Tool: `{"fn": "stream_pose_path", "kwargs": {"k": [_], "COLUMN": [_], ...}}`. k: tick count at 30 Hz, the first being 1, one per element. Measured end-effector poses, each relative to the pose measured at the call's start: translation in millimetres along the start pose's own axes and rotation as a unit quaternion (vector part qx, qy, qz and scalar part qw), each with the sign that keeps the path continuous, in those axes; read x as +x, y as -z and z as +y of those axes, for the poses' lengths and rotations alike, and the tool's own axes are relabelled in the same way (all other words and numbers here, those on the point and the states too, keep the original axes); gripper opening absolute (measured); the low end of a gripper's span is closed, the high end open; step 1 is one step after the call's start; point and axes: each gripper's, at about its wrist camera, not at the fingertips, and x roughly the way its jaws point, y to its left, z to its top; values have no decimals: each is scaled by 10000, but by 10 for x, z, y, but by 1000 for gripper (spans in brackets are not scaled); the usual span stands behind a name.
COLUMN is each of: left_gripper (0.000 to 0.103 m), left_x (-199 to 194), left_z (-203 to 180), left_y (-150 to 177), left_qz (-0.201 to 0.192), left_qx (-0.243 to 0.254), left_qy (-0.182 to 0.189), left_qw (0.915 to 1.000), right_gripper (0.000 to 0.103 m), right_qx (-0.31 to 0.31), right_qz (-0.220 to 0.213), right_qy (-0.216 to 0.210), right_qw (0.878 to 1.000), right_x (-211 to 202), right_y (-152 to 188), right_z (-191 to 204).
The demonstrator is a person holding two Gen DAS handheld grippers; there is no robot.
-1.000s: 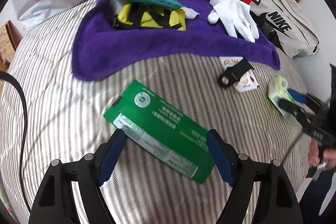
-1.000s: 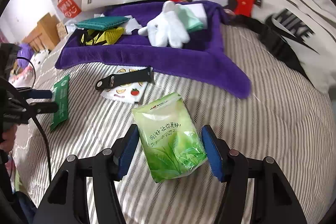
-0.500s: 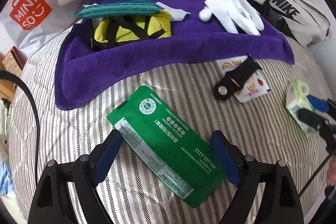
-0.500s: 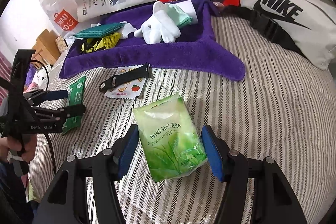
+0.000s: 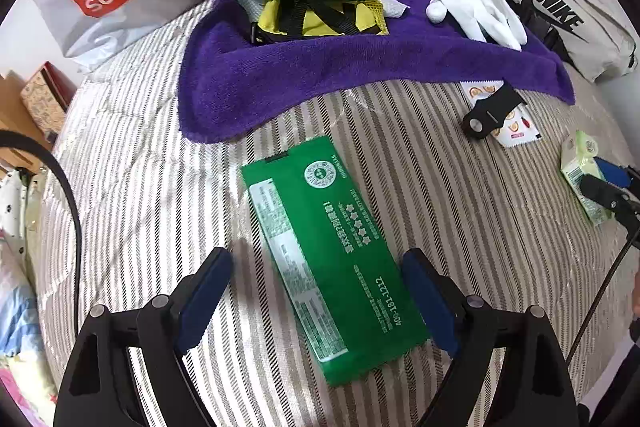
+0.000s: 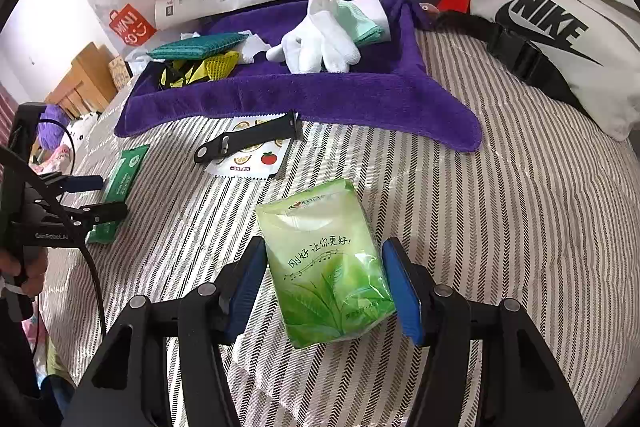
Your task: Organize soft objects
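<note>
A striped bed cover (image 5: pixel 460 227) is lying under everything. A purple towel (image 5: pixel 320 67) is sitting at the back, with white gloves (image 5: pixel 480 7) resting on it. The left gripper (image 5: pixel 316 291) has just been opening wide around the flat green packet (image 5: pixel 328 247), not squeezing it. The right gripper (image 6: pixel 324 287) is sitting half open around the light green tissue pack (image 6: pixel 324 259); I cannot tell if it is squeezing.
</note>
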Motion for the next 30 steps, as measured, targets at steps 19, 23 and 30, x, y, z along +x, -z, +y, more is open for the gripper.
{"fn": "stream_pose_path", "kwargs": {"k": [19, 23, 30], "left_gripper": [45, 39, 22], "left_x": [-59, -106, -160], "left_z": [105, 172, 322], "left_y": [-14, 52, 128], "left_qz": [-579, -601, -613], "left_qx": [-397, -442, -607], "left_qy": [173, 354, 834], "left_qw": [9974, 9966, 9928], "right_gripper": [58, 58, 58], "right_qx": [-148, -251, -266], "right_qz": [72, 87, 140], "right_qy": [15, 111, 182], "right_qw": [9999, 9996, 9994], "right_x": [81, 94, 129], "right_y": [-11, -2, -4], "right_z": [132, 164, 188]}}
